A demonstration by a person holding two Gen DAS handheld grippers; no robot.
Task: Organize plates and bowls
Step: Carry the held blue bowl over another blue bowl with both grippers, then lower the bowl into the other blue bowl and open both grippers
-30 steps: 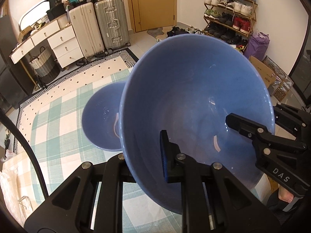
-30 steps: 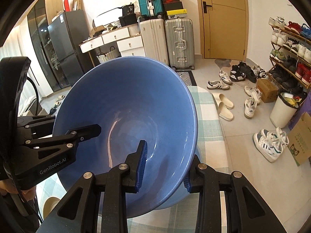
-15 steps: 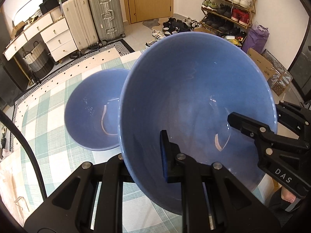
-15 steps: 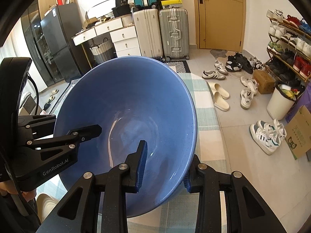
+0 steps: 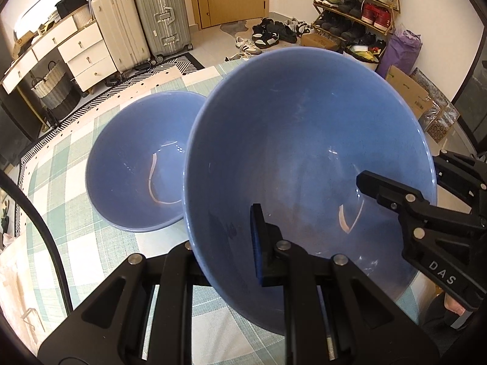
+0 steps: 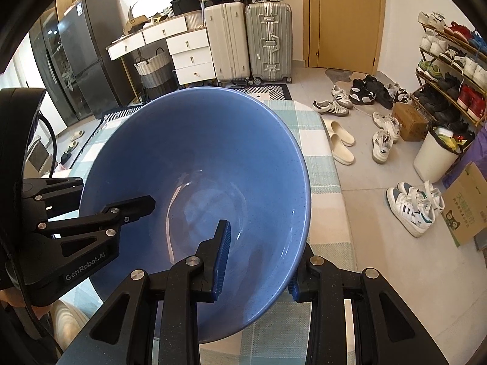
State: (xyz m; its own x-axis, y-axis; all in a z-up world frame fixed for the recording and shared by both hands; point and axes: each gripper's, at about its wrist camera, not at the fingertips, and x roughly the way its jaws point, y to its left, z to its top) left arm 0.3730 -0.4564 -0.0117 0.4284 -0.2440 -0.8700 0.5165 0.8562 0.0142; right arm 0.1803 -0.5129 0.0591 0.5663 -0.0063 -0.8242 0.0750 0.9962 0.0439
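A large blue bowl (image 5: 304, 152) is held tilted above the checked tablecloth (image 5: 76, 243); it also fills the right wrist view (image 6: 197, 167). My left gripper (image 5: 225, 243) is shut on its near rim, one pad inside the bowl. My right gripper (image 6: 258, 258) is shut on the opposite rim, and it shows in the left wrist view at the right (image 5: 411, 206). A second blue bowl (image 5: 137, 164) stands upright on the cloth, just left of and below the held bowl.
The table's far edge (image 5: 170, 73) and right edge (image 6: 334, 167) are close. Suitcases (image 6: 246, 42), white drawers (image 5: 82, 51), a shoe rack (image 5: 356, 3), loose shoes (image 6: 380, 140) and a cardboard box (image 6: 465, 206) stand on the floor beyond.
The held bowl has moved down towards the cloth, with both grippers on it. More of the second bowl shows at its left, and it looks nearer.
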